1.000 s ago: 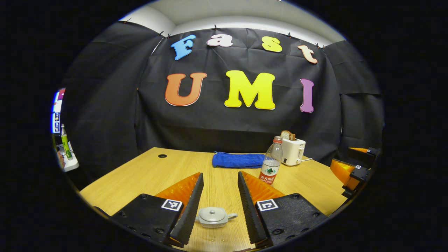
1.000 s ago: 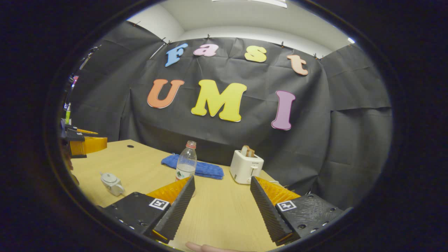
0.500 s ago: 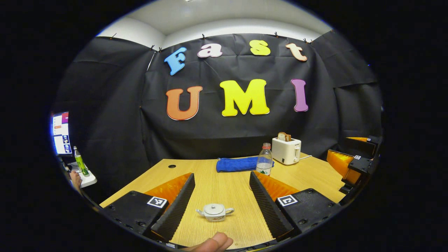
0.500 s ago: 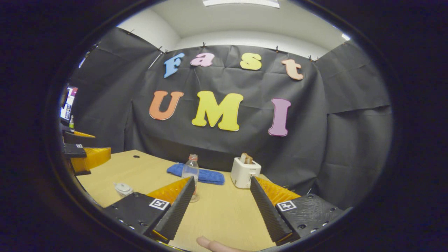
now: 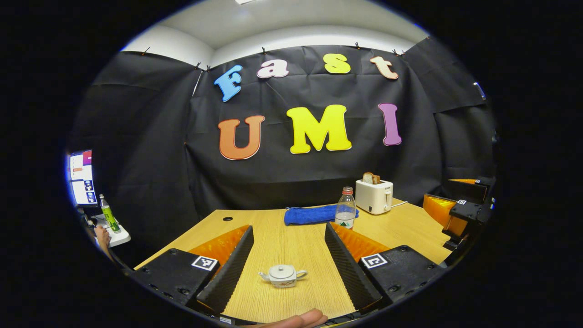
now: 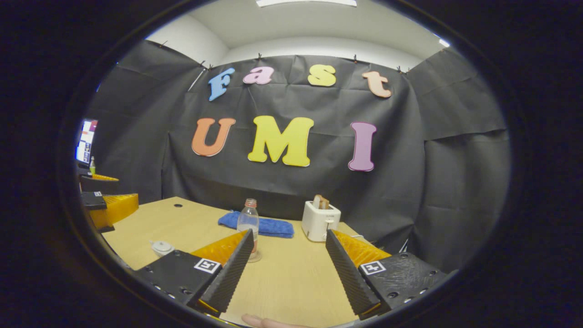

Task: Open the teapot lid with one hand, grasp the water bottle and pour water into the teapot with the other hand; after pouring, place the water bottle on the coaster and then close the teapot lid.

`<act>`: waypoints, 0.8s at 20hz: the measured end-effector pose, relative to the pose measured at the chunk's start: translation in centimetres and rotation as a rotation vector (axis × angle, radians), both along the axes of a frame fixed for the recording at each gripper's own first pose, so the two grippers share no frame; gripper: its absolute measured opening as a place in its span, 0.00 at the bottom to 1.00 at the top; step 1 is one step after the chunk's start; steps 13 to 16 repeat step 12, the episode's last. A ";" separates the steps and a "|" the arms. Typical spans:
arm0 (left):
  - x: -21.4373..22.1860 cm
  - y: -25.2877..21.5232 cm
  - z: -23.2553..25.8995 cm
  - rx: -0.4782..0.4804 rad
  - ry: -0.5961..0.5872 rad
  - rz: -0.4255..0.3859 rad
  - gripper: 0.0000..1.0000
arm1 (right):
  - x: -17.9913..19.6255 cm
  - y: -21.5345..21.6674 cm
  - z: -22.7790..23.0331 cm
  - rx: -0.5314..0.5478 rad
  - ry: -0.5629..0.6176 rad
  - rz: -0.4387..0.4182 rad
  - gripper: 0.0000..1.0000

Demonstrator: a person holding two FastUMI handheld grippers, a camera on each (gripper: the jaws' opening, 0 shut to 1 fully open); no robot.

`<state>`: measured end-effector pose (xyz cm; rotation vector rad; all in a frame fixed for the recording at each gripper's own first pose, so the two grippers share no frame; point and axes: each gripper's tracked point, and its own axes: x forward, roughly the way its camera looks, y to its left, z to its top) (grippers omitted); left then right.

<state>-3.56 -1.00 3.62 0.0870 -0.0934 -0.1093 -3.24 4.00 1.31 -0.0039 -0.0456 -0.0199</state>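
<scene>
Teapot, lid on, sits on the wooden bench between the widely spread fingers of the left gripper, untouched. Beyond the teapot, the water bottle stands upright on a coaster, beside a blue cloth and white toaster. The right gripper gapes wide, holding nothing.

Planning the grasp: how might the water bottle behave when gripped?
The water bottle looks like thin clear plastic, so it may flex when squeezed. Tall, narrow and seemingly part full, it could tip if nudged high. Its smooth wall may slip.
</scene>
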 end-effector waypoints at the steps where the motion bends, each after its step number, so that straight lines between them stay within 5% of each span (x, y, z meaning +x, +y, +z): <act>1: 0.0 -0.1 0.0 0.010 -0.003 0.003 0.98 | 0.1 0.0 -0.1 -0.007 0.003 -0.005 0.92; 7: 0.5 0.1 -0.5 0.033 0.002 0.020 0.99 | 0.1 1.7 -0.6 0.030 0.030 0.070 0.95; 16: 1.0 0.6 -1.0 0.031 0.024 0.046 0.99 | 1.0 1.0 -1.5 0.005 0.059 0.030 0.95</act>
